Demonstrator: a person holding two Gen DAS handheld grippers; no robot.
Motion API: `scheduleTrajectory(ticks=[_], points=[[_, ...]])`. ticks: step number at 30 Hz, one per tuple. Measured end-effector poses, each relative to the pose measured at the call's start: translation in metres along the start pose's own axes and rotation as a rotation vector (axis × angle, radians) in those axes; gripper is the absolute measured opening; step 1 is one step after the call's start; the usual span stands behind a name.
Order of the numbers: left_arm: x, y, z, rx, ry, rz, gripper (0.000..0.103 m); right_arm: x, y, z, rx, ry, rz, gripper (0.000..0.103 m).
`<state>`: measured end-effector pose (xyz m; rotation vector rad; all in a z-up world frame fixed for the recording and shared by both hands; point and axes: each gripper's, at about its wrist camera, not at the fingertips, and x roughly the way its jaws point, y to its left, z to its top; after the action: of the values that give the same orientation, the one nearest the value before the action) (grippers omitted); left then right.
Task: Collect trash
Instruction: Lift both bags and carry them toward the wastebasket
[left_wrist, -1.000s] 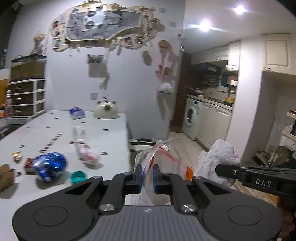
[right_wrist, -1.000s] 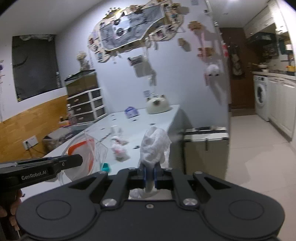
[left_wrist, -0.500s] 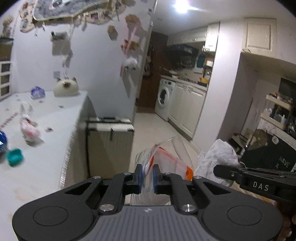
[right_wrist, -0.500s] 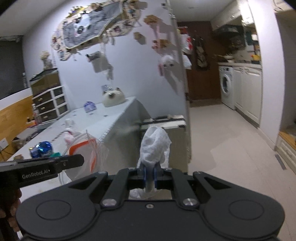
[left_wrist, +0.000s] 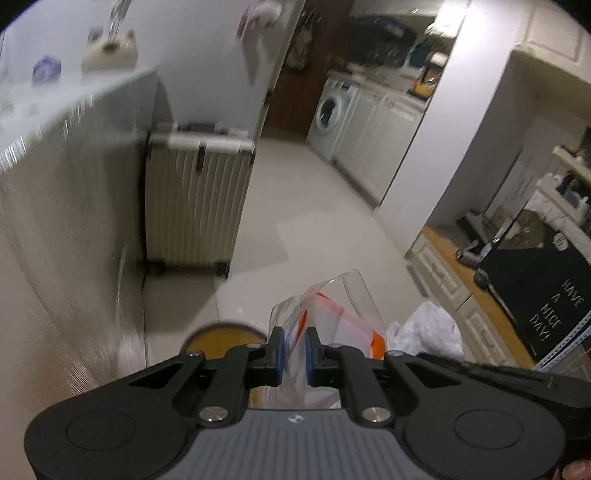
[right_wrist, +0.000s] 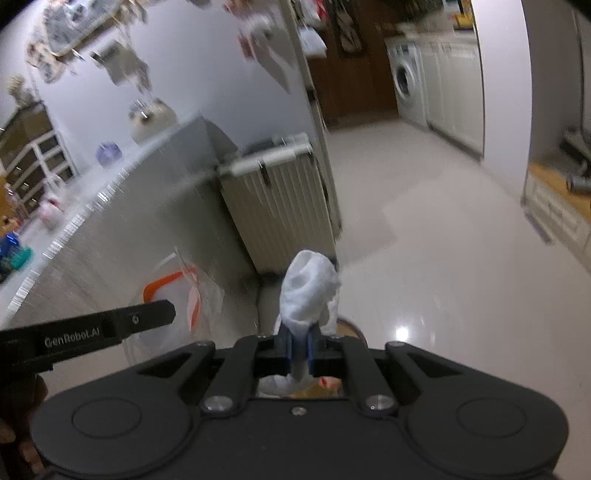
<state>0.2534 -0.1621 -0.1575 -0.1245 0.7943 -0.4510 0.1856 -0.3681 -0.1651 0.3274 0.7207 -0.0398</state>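
Note:
My left gripper (left_wrist: 293, 354) is shut on a clear plastic bag with an orange zip edge (left_wrist: 332, 314); the bag also shows in the right wrist view (right_wrist: 173, 295). My right gripper (right_wrist: 300, 350) is shut on a crumpled white tissue (right_wrist: 308, 291), which also shows in the left wrist view (left_wrist: 432, 328) just right of the bag. Both are held off the table, above the floor. A round orange-brown rim (left_wrist: 221, 338) lies low under the left gripper; what it is I cannot tell.
The white table (left_wrist: 55, 122) with leftover trash (right_wrist: 14, 254) is to the left. A ribbed beige suitcase (left_wrist: 195, 206) stands at the table's end. Glossy tiled floor (right_wrist: 443, 240) stretches toward a washing machine (left_wrist: 328, 110). A black sign (left_wrist: 546, 295) stands at right.
Both grippers swung right and tilted down, away from the table toward the floor, each keeping its hold. The suitcase and floor now fill the views.

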Motion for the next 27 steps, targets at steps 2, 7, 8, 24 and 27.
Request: scheduleTrajectory(ticks=[2,7,8,24,27], points=[[0.024,0.01,-0.007,-0.031,0.023,0.014,0.013,0.025,-0.009,-0.008,0.019,0.043,-0.009,0.008],[0.09,0.043,-0.021,-0.108,0.099,0.046,0.013,0.09,-0.034,-0.029,0.085,0.137,-0.03,0.008],[0.102,0.05,-0.023,-0.125,0.11,0.053,0.013,0.104,-0.039,-0.033,0.102,0.156,-0.031,0.008],[0.26,0.132,-0.056,-0.263,0.227,0.148,0.013,0.281,-0.053,-0.059,0.231,0.262,-0.003,0.008],[0.277,0.141,-0.063,-0.268,0.25,0.16,0.013,0.315,-0.047,-0.064,0.213,0.307,-0.003,0.009]])
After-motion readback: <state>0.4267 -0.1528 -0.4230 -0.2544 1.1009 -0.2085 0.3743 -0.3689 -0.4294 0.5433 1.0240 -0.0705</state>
